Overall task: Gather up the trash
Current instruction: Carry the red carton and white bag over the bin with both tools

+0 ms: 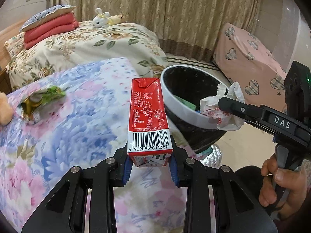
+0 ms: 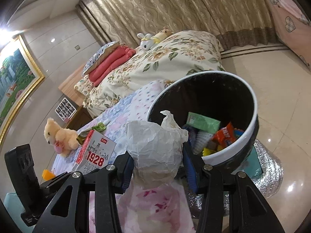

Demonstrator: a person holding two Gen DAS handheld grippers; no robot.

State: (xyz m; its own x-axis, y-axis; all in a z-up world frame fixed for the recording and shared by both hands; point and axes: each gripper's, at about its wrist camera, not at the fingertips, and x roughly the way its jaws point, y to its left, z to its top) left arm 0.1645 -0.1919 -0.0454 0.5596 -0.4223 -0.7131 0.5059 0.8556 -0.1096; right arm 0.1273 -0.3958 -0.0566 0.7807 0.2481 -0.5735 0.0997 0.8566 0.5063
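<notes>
My left tongs (image 1: pixel 150 162) are clamped on a red milk carton (image 1: pixel 148 114) by its bottom end, blue pads pressed to both sides, so the carton stands up and away from me with its barcode and nutrition panel facing the left wrist camera; it hangs above the flowered bed cover (image 1: pixel 64 136), just left of the trash bin (image 1: pixel 186 114). From the right wrist camera the same carton (image 2: pixel 95 151) shows its white face with "1928" printed in red. My right tongs (image 2: pixel 158 167) are closed around a crumpled white paper wrapper (image 2: pixel 155 147), which bulges out between the pads and sits right at the near rim of the bin (image 2: pixel 250 134); in the left view that wrapper (image 1: pixel 223 106) shows red print and overlaps the bin's white rim. The bin is black inside with a white band at the top, and it holds a green packet (image 2: pixel 203 123), an orange wrapper (image 2: pixel 225 135) and other bits I cannot make out. Farther out on the bed cover lie a green and gold snack wrapper (image 1: pixel 40 103) and a cream teddy bear (image 2: pixel 58 136). Beyond them a red folded blanket (image 1: pixel 50 29) and a white rabbit toy (image 1: pixel 102 20) rest on the floral quilt, with curtains (image 1: pixel 155 9) behind.
</notes>
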